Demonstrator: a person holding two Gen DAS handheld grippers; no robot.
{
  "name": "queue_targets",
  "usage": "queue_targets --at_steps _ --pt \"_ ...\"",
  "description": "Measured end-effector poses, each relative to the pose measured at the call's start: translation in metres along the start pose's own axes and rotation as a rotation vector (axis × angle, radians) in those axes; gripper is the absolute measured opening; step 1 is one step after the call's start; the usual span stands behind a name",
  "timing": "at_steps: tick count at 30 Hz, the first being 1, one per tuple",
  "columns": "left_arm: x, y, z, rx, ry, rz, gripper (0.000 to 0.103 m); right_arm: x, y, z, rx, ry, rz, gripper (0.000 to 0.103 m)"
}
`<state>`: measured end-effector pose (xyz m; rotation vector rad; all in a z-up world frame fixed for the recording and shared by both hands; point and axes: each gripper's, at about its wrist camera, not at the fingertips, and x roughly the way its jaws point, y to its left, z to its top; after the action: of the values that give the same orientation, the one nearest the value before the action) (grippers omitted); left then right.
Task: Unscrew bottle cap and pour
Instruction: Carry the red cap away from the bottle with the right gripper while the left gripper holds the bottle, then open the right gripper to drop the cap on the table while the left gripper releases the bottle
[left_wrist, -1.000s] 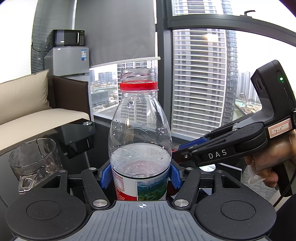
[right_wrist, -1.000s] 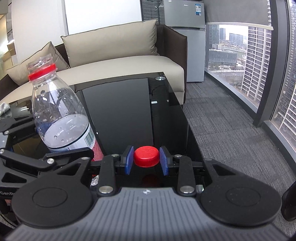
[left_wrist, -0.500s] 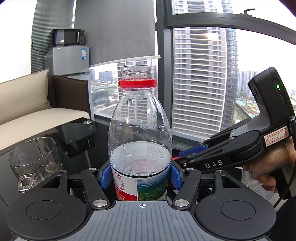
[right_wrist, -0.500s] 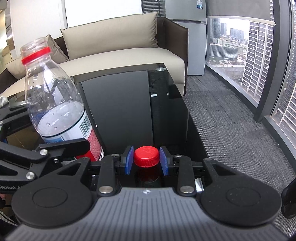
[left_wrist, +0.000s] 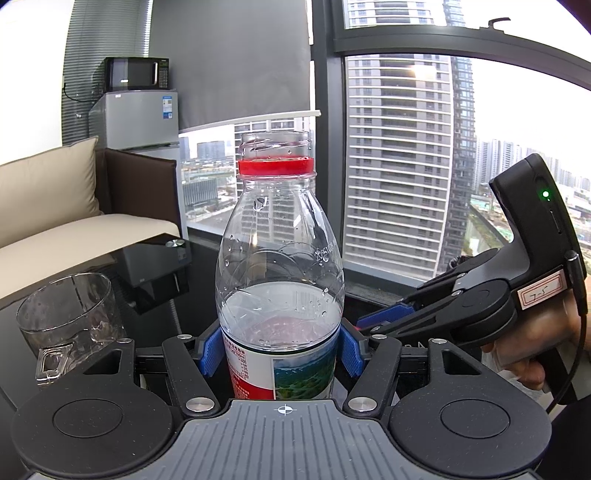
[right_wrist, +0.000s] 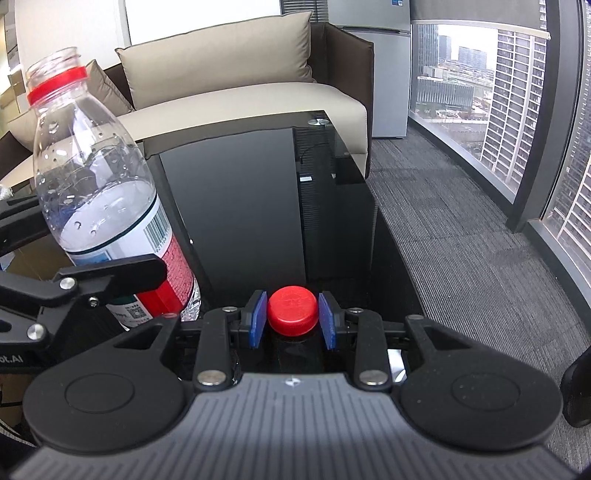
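The water bottle (left_wrist: 279, 295) stands upright, its mouth uncapped above a red neck ring and water filling roughly its lower half. The left gripper (left_wrist: 280, 349) clamps it at the label, a blue pad pressed on each side. The red cap (right_wrist: 292, 311) is off the bottle, pinched between the blue pads of the right gripper (right_wrist: 292, 319), which hangs low over the near part of the black glass table (right_wrist: 240, 192), just to the right of the bottle. A hand (left_wrist: 532, 339) grips the right gripper's handle. An empty clear glass cup (left_wrist: 68, 317) sits on the table to the bottle's left. Beyond the table are a beige sofa (right_wrist: 236, 92), a small grey fridge (left_wrist: 136, 120) with a microwave (left_wrist: 136, 74) on top, grey carpet (right_wrist: 461, 240), and tall windows (left_wrist: 399, 147) facing high-rise towers.
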<state>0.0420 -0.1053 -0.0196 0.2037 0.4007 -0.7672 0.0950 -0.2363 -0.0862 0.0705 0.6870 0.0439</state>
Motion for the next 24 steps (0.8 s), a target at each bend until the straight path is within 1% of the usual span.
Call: queue_targets --at_steps 11,13,16,20,21,23,24 --pt "-0.0006 0.0008 -0.0001 -0.004 -0.003 0.003 0.059 0.0010 0.0018 -0.0005 -0.001 0.004 0.009 0.033" --pt "-0.0007 0.0023 -0.0001 -0.009 -0.006 0.004 0.063 0.0011 0.0021 -0.0006 -0.004 0.003 0.008 0.033" --pt "-0.0016 0.0038 0.0002 -0.016 -0.008 0.006 0.064 0.0007 0.0018 -0.0015 -0.003 0.001 0.007 0.033" --pt "-0.0030 0.0044 0.0006 -0.017 -0.011 0.006 0.070 -0.0004 0.0007 -0.0020 0.002 0.001 0.015 0.033" --pt "-0.0035 0.0048 0.0008 -0.018 -0.012 0.007 0.071 -0.0009 0.0008 -0.0019 0.001 0.000 0.016 0.034" --pt "-0.0044 0.0054 0.0012 -0.020 -0.015 0.010 0.073 -0.0016 0.0007 -0.0016 0.000 -0.006 0.017 0.040" --pt "-0.0048 0.0057 0.0014 -0.021 -0.016 0.011 0.074 -0.0020 0.0007 -0.0014 -0.001 -0.010 0.017 0.046"
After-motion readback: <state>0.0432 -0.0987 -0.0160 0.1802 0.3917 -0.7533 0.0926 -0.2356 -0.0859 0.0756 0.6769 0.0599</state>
